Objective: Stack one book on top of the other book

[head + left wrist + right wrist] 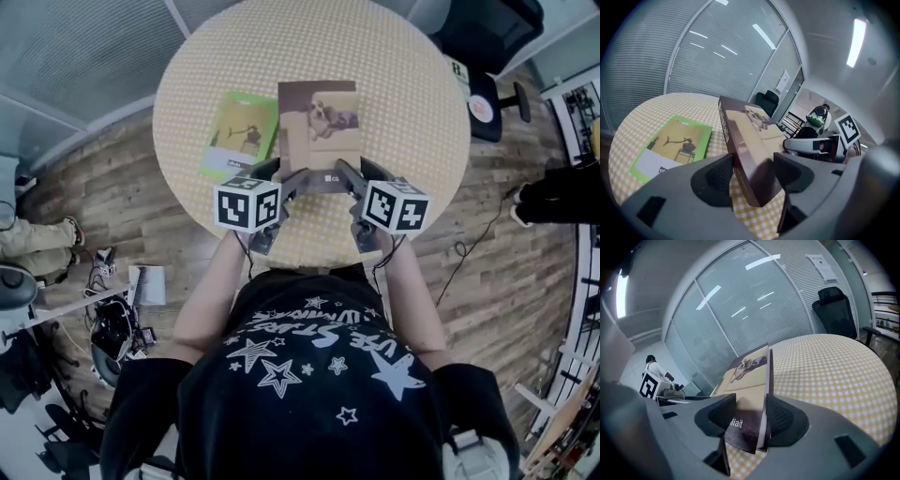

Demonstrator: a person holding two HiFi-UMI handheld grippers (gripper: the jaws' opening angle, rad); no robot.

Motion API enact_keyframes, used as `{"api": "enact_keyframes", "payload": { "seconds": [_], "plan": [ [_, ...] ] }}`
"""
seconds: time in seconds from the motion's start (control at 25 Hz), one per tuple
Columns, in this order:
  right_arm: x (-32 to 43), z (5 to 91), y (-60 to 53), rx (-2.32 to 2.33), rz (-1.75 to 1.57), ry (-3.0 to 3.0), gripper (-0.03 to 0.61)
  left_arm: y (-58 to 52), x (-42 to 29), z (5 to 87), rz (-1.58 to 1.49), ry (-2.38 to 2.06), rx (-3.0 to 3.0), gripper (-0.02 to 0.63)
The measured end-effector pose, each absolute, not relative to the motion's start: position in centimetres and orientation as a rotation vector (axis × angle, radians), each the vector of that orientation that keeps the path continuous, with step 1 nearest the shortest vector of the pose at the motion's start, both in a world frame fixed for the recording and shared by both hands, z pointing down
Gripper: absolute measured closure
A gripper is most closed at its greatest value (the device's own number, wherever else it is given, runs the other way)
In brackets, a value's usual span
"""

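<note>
Grey left tongs [752,177] pinching near-left corner of brown book [319,127]; right tongs [751,420] pinching near-right corner. Near end of brown book seems raised off counter [412,103], though hard to be sure. It sits mid-counter, toward near edge, long axis pointing away from person. Just beside it on left, green book [239,134] lies flat, long axis roughly parallel, slightly skewed. Left tongs nearer. Likely next move: carry leftward, lower on top.

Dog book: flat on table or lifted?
Near end lifted: left gripper and right gripper clamp the dog book's corners, table showing beneath.
</note>
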State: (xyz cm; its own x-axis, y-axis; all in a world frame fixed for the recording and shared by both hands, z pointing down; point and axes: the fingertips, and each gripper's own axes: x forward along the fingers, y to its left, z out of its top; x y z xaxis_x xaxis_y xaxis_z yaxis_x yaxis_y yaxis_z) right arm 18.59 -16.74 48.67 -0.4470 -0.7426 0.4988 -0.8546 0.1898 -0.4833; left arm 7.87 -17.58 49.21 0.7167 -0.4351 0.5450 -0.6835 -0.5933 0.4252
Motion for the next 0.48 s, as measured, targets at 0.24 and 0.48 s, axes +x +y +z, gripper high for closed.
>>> {"api": "enact_keyframes", "payload": {
  "seconds": [0.24, 0.48],
  "plan": [
    [15.2, 49.2, -15.8, 1.640, 1.122, -2.264, 0.368, -17.4, 4.6, 49.6, 0.554, -0.774, 2.326, 0.337],
    [15.3, 49.2, -15.5, 1.624, 1.155, -2.256, 0.368, -17.0, 4.6, 49.6, 0.575, -0.773, 2.304, 0.337]
  ]
}}
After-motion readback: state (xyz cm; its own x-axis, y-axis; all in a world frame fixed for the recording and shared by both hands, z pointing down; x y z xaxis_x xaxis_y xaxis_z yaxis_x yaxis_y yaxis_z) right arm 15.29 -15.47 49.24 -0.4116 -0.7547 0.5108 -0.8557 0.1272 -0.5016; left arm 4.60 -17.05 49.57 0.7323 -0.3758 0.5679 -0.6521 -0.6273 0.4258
